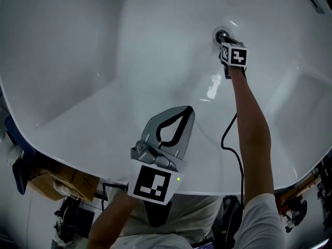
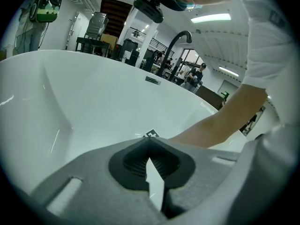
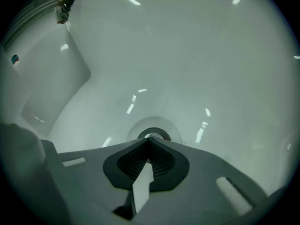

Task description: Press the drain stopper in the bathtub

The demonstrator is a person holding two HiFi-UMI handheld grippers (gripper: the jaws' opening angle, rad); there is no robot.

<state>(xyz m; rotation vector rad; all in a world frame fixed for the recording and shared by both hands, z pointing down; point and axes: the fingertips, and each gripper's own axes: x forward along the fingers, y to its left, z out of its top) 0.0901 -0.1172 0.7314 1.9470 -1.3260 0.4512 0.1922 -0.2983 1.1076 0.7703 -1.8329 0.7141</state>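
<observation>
The white bathtub fills the head view. Its round drain stopper, a dark ring with a chrome middle, lies on the tub floor at the upper right. My right gripper reaches down to it, jaws shut and empty. In the right gripper view the closed tips sit right at the near edge of the stopper; whether they touch it is unclear. My left gripper hovers over the tub's near side, shut with nothing in it. Its tips point across the basin.
A black cable hangs beside the person's right forearm. A dark curved faucet and an overflow plate sit at the tub's far wall. A cardboard box and gear lie on the floor outside the near rim.
</observation>
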